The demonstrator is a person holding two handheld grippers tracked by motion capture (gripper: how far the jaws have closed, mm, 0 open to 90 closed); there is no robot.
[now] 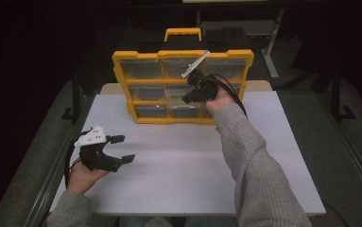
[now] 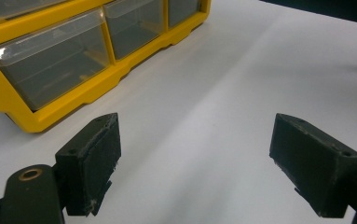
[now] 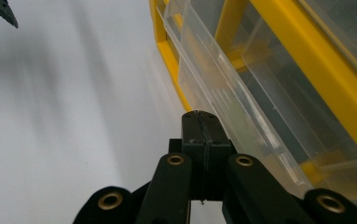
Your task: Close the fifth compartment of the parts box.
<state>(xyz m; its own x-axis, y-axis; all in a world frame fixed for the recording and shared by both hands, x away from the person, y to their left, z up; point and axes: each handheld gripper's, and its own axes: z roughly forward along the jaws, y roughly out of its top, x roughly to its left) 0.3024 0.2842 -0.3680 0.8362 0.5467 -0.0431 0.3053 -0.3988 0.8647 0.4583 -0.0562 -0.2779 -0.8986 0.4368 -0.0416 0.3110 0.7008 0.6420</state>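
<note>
Nearest us, our left gripper (image 1: 122, 148) hovers over the smooth white table (image 1: 183, 170), its blocky black jaws spread wide. Farther on, our right gripper (image 1: 190, 97) has its jaws pressed together, empty, at the clear plastic drawers of the upright yellow organizer (image 1: 122, 80).

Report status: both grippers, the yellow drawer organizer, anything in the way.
Left gripper open, hovering over bare table. Right gripper shut, empty, tips against a clear drawer of the yellow organizer. Organizer upright. Nothing in the way.
</note>
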